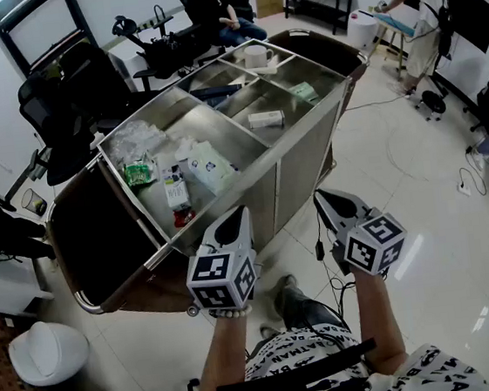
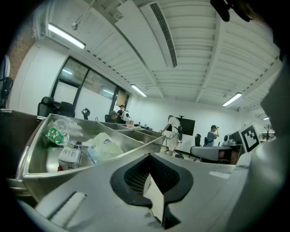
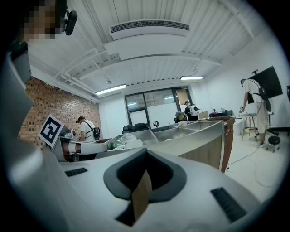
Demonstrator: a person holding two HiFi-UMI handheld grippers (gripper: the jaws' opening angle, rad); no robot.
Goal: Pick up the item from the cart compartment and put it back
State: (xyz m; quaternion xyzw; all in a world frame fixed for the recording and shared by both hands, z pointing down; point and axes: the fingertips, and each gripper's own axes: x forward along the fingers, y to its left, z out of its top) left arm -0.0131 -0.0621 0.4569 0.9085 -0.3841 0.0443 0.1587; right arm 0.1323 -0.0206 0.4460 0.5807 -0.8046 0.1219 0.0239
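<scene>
**Beside the cart's near edge: both grippers shut, nothing held**

Just short of the cart [image 1: 304, 161], you hold the left gripper [image 1: 233, 219] and right gripper [image 1: 327, 200] side by side and nearly level. Both have their fingers pressed together on nothing, which keeps them clear of the rim before a reach. No item is lifted yet. The white pouch [image 1: 211, 168], green packet [image 1: 139, 171] and red-ended packet [image 1: 177, 195] lie in the near left compartment [image 1: 152, 211], just beyond your left gripper. You'll likely need to open those fingers first.

In the near-end compartment [image 1: 153, 211] of the steel cart [image 1: 298, 162] lie a green packet [image 1: 139, 171], a white printed pouch [image 1: 174, 189] (red at its near end) and a pale green-white bag [image 1: 210, 166], close together.
</scene>
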